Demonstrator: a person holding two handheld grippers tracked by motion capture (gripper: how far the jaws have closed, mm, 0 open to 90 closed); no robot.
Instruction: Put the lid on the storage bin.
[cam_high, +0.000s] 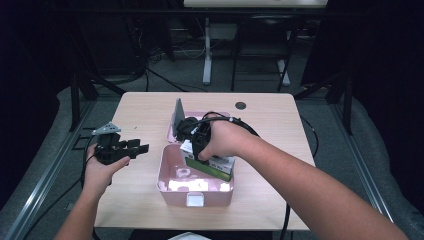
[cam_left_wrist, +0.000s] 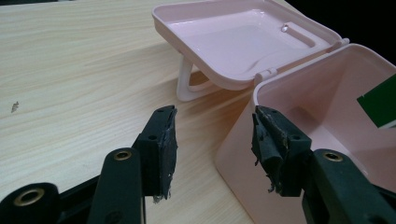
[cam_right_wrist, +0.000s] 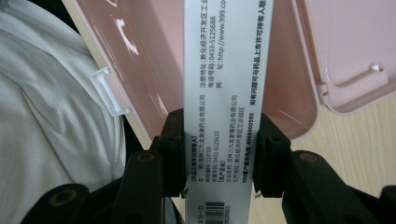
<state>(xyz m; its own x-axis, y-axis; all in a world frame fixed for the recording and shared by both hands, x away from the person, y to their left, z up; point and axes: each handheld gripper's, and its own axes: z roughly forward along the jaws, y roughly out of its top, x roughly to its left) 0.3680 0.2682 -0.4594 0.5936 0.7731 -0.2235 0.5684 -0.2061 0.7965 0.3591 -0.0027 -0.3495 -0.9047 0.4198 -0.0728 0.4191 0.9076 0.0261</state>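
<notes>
Over the open pink box, which sits near the front edge of the wooden table, the right gripper holds a white and green carton, tilted, with its lower end dipping inside the box's right half. From the right gripper view its two black jaws are clamped on the carton's narrow white face, one pad on each long edge, with printed text and a barcode running between them and the pink box behind. The box's lid is swung back behind it, still hinged, and leans on the table beyond the box. To the left of the box, well apart from it, the left gripper hovers above the bare table. Its jaws stand apart with nothing between them, pointing at the box's near corner.
</notes>
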